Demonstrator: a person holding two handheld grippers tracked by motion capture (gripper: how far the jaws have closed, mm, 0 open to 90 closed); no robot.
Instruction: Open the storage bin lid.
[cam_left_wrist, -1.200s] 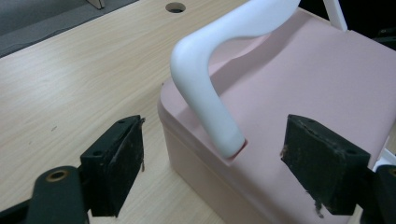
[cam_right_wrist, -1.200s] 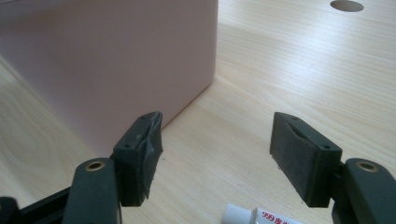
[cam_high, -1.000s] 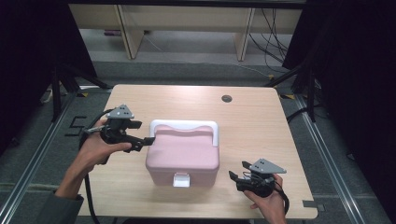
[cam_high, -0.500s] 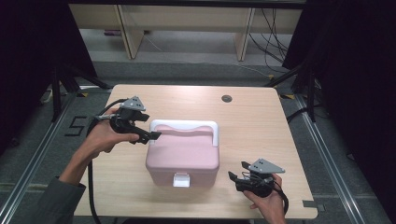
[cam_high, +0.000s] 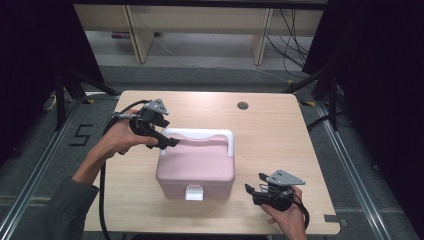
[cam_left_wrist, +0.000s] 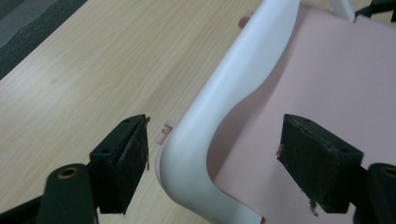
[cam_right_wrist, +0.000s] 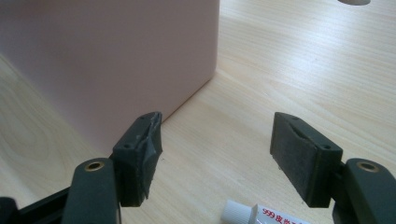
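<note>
Left gripper (cam_left_wrist: 212, 163) jaws wide, just been narrowing around the box's white handle (cam_left_wrist: 224, 116), not pinching yet. Off-centre grip may slip. Right gripper (cam_right_wrist: 215, 154) open, empty, near the front-right table corner.

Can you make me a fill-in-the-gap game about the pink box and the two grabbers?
1. The pink box has a handle coloured ____.
2. The handle lies between the open jaws of the ____ gripper.
3. The right gripper has jaws that are ____.
4. The box stands on a table made of ____.

Missing words: white; left; open; wood
</note>
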